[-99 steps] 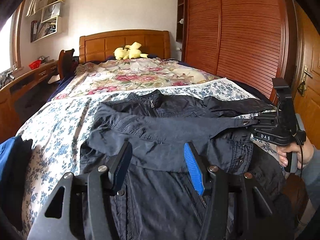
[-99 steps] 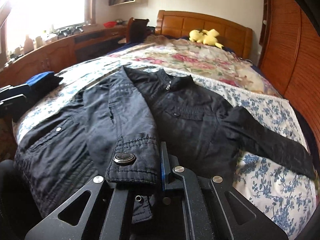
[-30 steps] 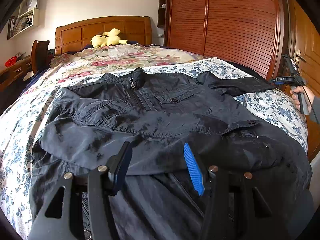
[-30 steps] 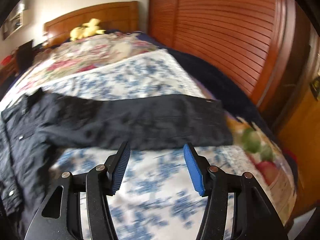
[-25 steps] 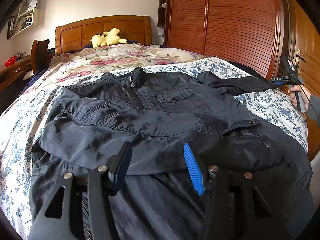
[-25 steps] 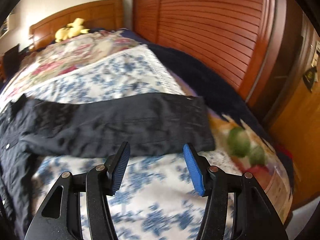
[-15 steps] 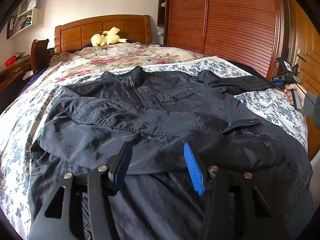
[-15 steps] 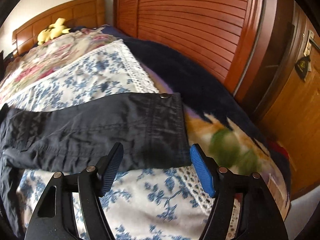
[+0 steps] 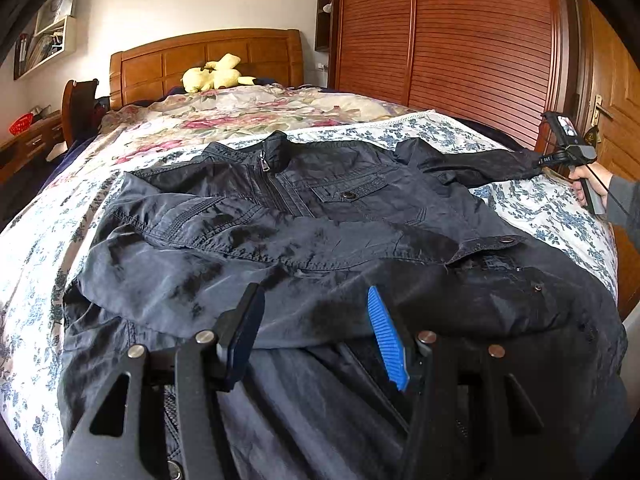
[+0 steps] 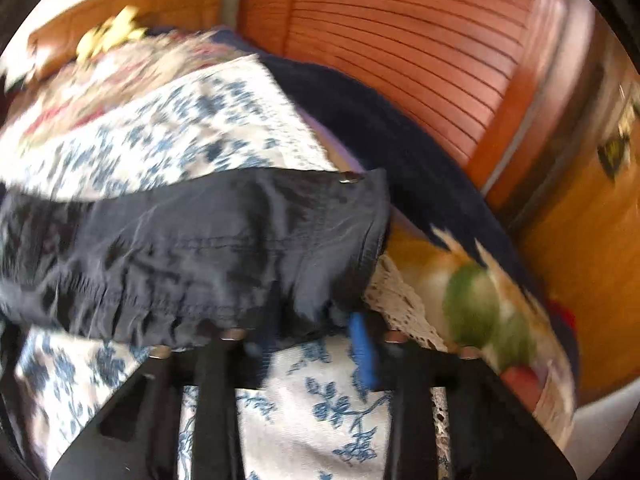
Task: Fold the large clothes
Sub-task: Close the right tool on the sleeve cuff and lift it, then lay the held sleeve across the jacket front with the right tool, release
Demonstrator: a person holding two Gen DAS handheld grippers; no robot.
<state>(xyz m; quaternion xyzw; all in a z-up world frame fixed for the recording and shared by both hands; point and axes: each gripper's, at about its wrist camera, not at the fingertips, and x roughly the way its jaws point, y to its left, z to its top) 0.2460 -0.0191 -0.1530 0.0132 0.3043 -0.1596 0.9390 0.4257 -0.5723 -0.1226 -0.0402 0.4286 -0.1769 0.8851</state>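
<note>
right gripper point(image 10: 312, 344) now reaches outstretched sleeve cuff point(image 10: 328, 232) to fold inward | grip unclear, blurred | left gripper point(image 9: 316, 332) open, idle over jacket point(image 9: 320, 240)

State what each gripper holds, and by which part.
Left gripper holds nothing. Right gripper appears to be at the jacket sleeve cuff; blur hides whether it grips.

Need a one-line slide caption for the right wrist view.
Right tongs reach the cuff of the dark jacket's outstretched sleeve on the floral bedspread; motion-blurred frame.
</note>
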